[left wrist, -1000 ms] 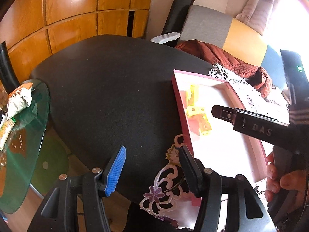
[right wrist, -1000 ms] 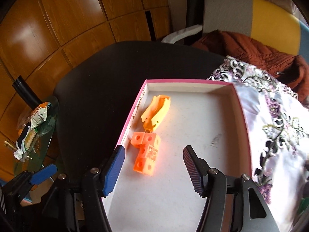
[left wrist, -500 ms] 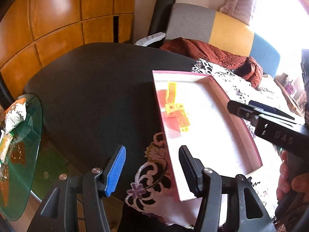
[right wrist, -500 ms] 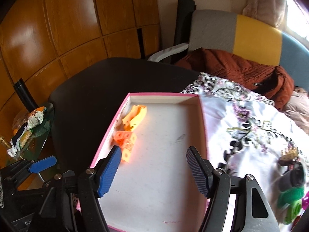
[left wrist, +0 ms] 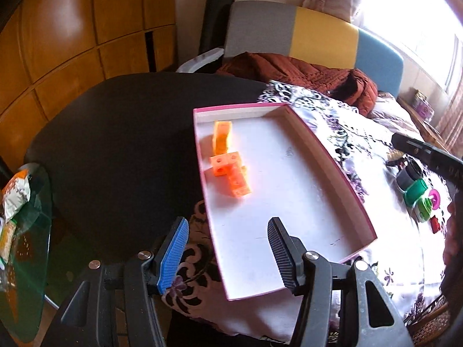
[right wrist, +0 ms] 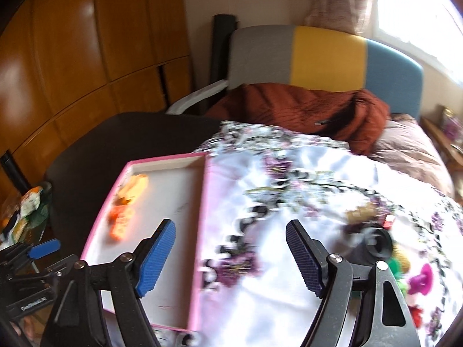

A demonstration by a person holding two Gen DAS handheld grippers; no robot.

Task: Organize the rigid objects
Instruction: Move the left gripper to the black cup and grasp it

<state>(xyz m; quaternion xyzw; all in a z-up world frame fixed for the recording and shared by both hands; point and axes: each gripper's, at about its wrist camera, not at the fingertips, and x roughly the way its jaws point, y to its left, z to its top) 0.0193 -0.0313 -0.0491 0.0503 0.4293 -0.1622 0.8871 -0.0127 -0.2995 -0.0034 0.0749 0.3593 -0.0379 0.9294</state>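
Right wrist view shows the right gripper [right wrist: 230,253] with nothing between its blue pads; its jaws have just been opening, above a floral tablecloth [right wrist: 289,190]. Beside its left finger lies a pink-rimmed tray [right wrist: 199,219]. Small toys, blurred, cluster at right, a black ring [right wrist: 376,244] among them. On the left wrist view, the left gripper [left wrist: 224,250] stands parted and empty over the tray's near end; orange linked cubes [left wrist: 231,173] and an orange curved piece [left wrist: 221,137] rest near the tray's far left corner.
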